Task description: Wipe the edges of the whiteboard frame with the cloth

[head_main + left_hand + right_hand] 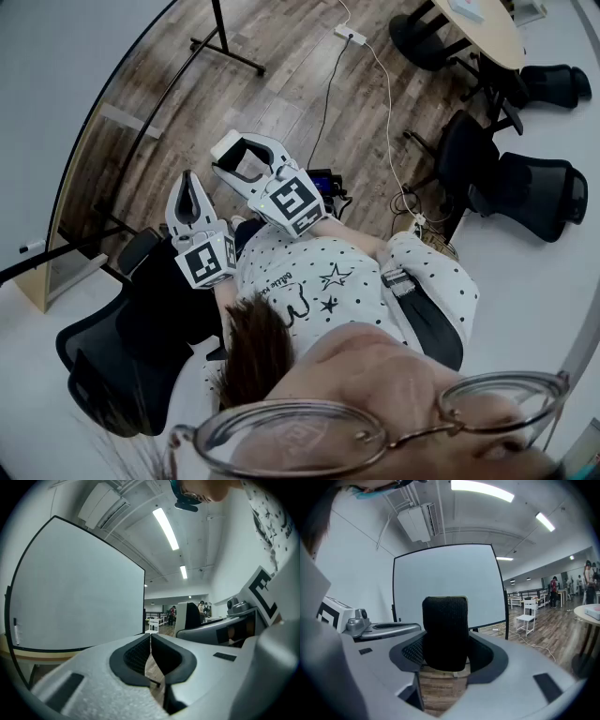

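The person is standing in front of the whiteboard point(446, 571), holding both tools out ahead of their spotted shirt point(328, 281), side by side and just apart from each other. The right tongs point(446, 641) are gripping a dark knitted cloth point(445, 620), which is standing upright between the pads and filling the gap between them; from the right gripper view it is covering the lower middle of the board. The left tongs point(150, 639) are pressed together at the tips and carrying nothing, with only a sliver of wooden floor point(281, 84) showing through lower down. The board's white face is rising well beyond both tools, its thin black frame running round the edge, and neither tool is touching it. From above, the board is sweeping along the person's left side. Black office chairs point(525, 187) are sitting off to the right near a round desk point(487, 28), and a white cable point(384, 112) is trailing across the floor.
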Demonstrator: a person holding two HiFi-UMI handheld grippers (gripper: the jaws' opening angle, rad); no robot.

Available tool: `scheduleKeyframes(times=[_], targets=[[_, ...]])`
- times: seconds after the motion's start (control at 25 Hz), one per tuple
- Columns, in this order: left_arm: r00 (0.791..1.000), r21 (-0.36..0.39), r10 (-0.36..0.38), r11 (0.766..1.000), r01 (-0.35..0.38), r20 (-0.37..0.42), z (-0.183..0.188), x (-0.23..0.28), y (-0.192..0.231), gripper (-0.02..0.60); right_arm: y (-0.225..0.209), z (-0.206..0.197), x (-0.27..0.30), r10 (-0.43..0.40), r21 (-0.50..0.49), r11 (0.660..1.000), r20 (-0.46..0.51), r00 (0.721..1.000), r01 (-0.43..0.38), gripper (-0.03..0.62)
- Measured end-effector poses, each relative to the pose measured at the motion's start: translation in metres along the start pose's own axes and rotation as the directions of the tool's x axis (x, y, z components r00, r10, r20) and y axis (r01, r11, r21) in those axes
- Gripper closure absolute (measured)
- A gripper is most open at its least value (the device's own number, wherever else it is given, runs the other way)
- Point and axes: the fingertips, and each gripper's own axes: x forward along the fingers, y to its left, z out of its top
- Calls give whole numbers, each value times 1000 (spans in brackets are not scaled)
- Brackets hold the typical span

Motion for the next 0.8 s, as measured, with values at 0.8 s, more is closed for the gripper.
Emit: scheduleKeyframes(times=[0.8], targets=[[999, 31, 46, 998, -47, 24, 13, -46, 15, 561, 50, 7, -6, 97, -50, 994, 30, 995, -95, 351]])
